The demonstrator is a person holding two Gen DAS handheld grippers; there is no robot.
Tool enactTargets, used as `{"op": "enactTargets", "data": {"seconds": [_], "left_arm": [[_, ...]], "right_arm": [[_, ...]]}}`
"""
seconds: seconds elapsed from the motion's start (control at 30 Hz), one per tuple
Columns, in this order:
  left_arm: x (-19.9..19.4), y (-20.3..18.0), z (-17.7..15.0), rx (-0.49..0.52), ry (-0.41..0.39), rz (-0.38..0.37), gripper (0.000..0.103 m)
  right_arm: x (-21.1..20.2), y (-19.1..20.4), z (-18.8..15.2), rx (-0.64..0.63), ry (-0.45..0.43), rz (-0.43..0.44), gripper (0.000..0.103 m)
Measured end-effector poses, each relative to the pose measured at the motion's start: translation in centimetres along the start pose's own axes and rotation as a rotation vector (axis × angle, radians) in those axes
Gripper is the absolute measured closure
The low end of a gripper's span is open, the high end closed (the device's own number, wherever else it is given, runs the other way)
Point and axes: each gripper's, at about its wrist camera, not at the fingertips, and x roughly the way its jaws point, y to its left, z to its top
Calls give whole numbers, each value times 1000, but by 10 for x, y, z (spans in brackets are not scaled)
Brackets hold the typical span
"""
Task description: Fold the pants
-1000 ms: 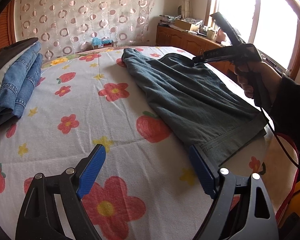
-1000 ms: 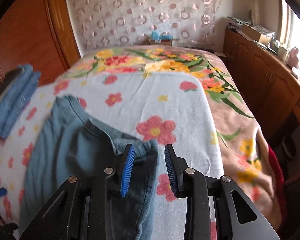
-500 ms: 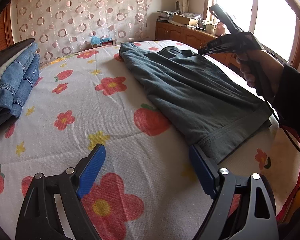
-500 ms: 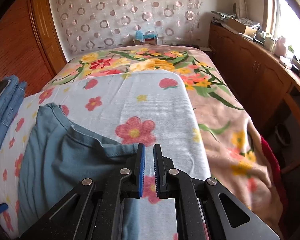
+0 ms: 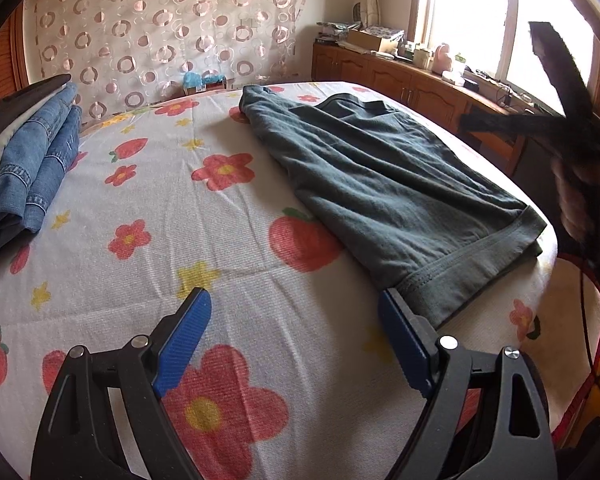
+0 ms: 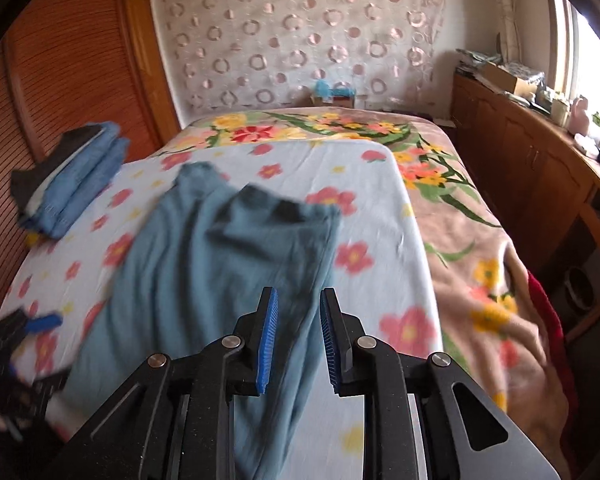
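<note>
Pants (image 5: 384,184), dark grey-green, lie flat along the right side of a flowered sheet (image 5: 204,240), their near hem just beside the left gripper (image 5: 296,340), whose jaws stand wide over bare sheet with nothing between them. Only the left view shows the hand (image 5: 576,200) carrying the blurred right gripper at the far right edge, clear of the cloth. The right view alone shows the right gripper (image 6: 298,340) with a narrow gap, its jaws having just been opening and empty above the pants (image 6: 220,280), plus a pink blanket (image 6: 480,260) and folded jeans (image 6: 80,176) far left.
</note>
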Motion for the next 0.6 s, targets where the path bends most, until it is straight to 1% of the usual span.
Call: {"op": "enactTargets", "data": {"seconds": [0.1, 0.13, 0.17, 0.2, 0.23, 0.3, 0.4, 0.5, 0.57, 0.6], "left_arm": [[0, 0, 0, -1, 1, -1, 17], [0, 0, 0, -3, 1, -2, 17], [0, 0, 0, -5, 1, -3, 17], [0, 1, 0, -6, 1, -3, 17], [0, 1, 1, -8, 3, -3, 17], [0, 1, 1, -14, 7, -8, 17], [-5, -1, 4, -14, -1, -9, 17], [-12, -5, 7, -6, -24, -17, 17], [-17, -10, 8, 6, -43, -52, 21], [-19, -14, 8, 11, -43, -72, 25]], "right_arm": [[-16, 0, -24, -8, -5, 19, 80], [-20, -1, -31, -7, -7, 19, 79], [-24, -2, -38, -4, -8, 19, 76], [-27, -3, -44, 2, -5, 21, 68], [-30, -4, -51, 9, 2, 24, 65], [-36, -8, -63, 24, 5, 22, 65], [-44, -5, -73, 26, 13, -6, 65], [-48, -6, -83, 40, 27, 4, 65], [-50, -3, -86, 46, 36, 14, 65], [-51, -2, -89, 50, 37, 21, 65]]}}
